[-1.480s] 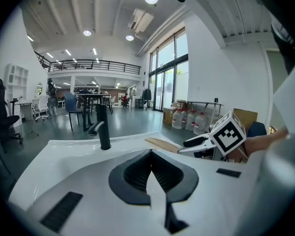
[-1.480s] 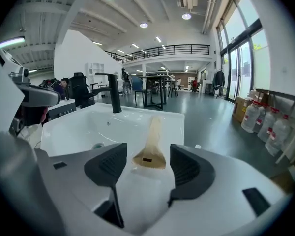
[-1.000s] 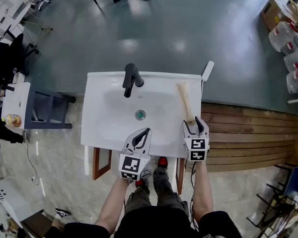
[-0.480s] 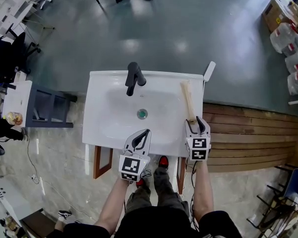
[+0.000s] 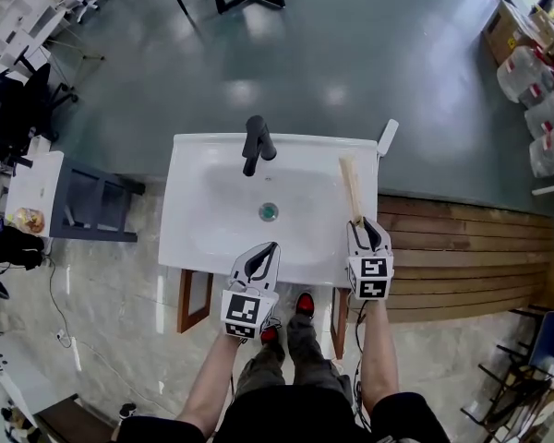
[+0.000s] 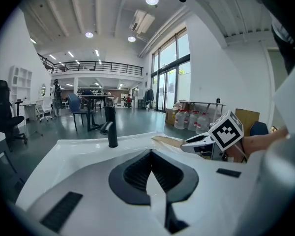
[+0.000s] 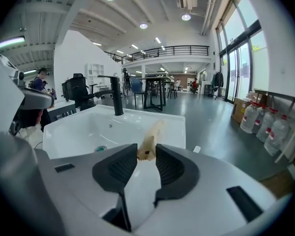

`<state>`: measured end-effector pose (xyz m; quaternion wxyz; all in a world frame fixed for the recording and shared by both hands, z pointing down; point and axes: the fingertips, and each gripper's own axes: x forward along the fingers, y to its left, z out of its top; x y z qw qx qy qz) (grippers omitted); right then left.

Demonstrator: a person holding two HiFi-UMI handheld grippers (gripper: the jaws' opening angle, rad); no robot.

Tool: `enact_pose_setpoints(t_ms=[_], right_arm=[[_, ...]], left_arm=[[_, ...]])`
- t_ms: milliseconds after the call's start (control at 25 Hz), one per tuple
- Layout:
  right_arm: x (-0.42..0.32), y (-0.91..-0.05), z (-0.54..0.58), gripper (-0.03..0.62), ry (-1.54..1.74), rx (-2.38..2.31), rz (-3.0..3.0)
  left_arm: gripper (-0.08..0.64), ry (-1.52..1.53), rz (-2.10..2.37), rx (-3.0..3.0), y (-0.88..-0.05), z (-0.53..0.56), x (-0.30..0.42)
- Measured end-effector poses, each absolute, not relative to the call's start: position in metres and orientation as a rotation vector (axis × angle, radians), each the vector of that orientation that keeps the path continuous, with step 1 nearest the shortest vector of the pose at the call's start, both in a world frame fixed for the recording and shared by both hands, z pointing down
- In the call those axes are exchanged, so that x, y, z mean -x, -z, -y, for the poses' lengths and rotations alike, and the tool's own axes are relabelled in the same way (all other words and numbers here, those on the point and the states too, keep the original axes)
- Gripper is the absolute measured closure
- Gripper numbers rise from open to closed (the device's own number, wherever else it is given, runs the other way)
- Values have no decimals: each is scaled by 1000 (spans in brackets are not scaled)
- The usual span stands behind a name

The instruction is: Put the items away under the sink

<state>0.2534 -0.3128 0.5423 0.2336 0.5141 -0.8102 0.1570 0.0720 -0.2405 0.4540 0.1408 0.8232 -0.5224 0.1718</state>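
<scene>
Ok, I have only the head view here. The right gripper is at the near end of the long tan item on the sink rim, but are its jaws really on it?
Observer: Yes. In the right gripper view the right gripper has just been closing its jaws, and both pads appear to touch the near end of the long tan item.
Operator: And the left gripper, does it carry something?
Observer: No. The left gripper view shows the left gripper with its jaws together and nothing between them.
Operator: Any detail on the item's end?
Observer: A small dark mark sits on it, right between the pads.
</scene>
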Motion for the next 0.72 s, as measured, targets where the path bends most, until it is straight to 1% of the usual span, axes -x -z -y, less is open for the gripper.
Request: enact_pose_setpoints(t_ms=[40, 80, 720], right_arm=[[-253, -538, 310, 457, -418, -1427, 2226], [-252, -533, 307, 506, -400, -1440, 2226], [-224, -467, 256, 520, -284, -1529, 2250]], left_arm=[[554, -489, 1506, -2381, -451, 238, -71], [554, -482, 1503, -2386, -449, 234, -70], [554, -405, 1502, -2482, -405, 186, -39]])
